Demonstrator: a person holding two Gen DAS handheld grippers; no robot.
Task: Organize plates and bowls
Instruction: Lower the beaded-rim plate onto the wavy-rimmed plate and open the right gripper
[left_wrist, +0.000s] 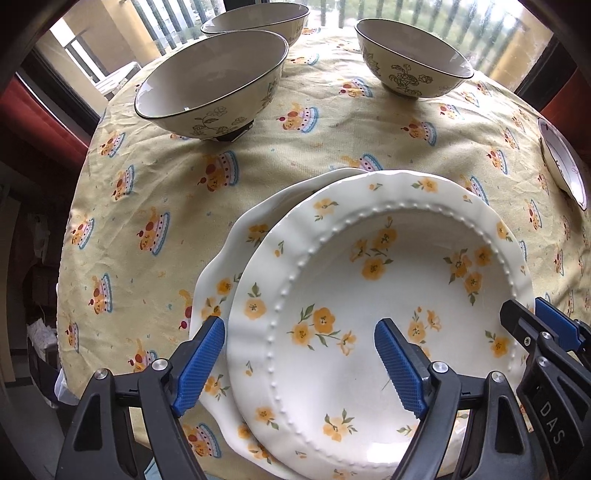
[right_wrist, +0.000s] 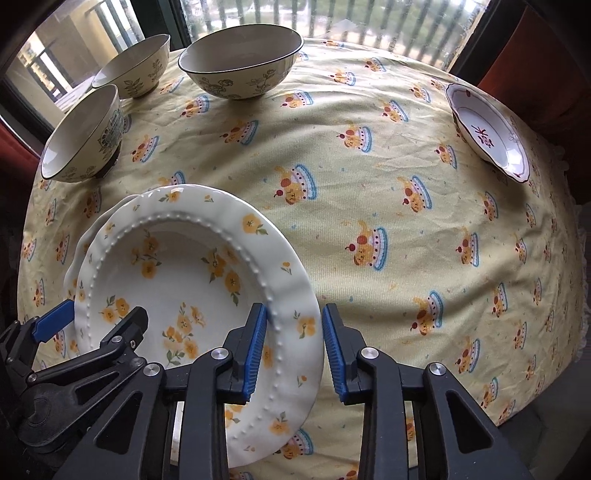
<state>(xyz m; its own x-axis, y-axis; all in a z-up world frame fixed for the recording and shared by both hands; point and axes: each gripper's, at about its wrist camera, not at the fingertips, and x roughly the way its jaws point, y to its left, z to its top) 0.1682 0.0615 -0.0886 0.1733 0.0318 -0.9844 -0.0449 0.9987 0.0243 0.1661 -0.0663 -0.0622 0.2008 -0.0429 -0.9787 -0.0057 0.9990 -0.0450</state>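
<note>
Yellow cloth table (left_wrist: 295, 155) by window | L view: top plate (left_wrist: 369, 295) on 2nd plate (left_wrist: 218, 273), askew; left gripper (left_wrist: 299, 365) jaws open astride rim; 3 bowls (left_wrist: 210, 81) unstacked | R view: right gripper (right_wrist: 294, 350) jaws open round rim; red-trim dish (right_wrist: 487, 129) apart | early.

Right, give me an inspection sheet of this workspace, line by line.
Surface: round table under a yellow tablecloth with a cake print, wrinkled.
Job's things: top floral plate sits offset on a second floral plate; three bowls stand apart at the far side; red-rimmed dish alone near the right edge.
Clutter: nothing seen.
Grippers: left gripper open, straddling the top plate's left rim; right gripper open, jaws either side of its right rim.
Cables: nothing seen.
Surroundings: window with railing behind.
</note>
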